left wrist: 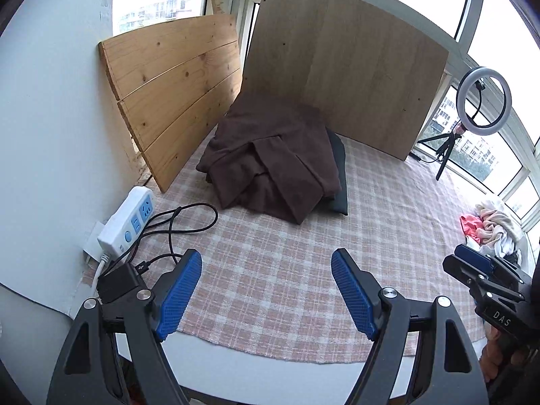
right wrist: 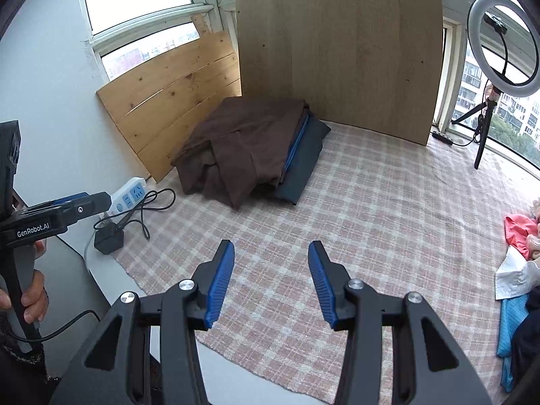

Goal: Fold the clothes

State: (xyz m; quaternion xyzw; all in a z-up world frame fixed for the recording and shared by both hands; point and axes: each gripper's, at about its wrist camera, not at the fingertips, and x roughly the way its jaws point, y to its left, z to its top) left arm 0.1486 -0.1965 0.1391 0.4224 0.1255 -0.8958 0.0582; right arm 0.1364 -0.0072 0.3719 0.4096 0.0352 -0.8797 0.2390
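Observation:
A folded brown garment (left wrist: 273, 158) (right wrist: 243, 145) tops a stack at the back of the checked cloth, over a blue layer (right wrist: 297, 141) and a dark grey one (right wrist: 303, 165) (left wrist: 337, 175). Loose clothes lie in a heap at the right: pink, cream and white (left wrist: 489, 222), pink, white and blue (right wrist: 516, 260). My left gripper (left wrist: 266, 270) hangs open over the cloth's near part, nothing between its blue pads. My right gripper (right wrist: 271, 253) is likewise open and holds nothing. Each gripper shows at the edge of the other's view, the right gripper (left wrist: 479, 270) and the left gripper (right wrist: 67, 209).
Two wooden boards (left wrist: 175, 94) (left wrist: 341, 67) lean behind the stack. A white power strip (left wrist: 128, 222) with black cables and a black adapter (right wrist: 109, 238) lies at the left. A ring light on a tripod (left wrist: 482, 101) stands at the back right. The checked cloth (left wrist: 287, 270) stretches wide between.

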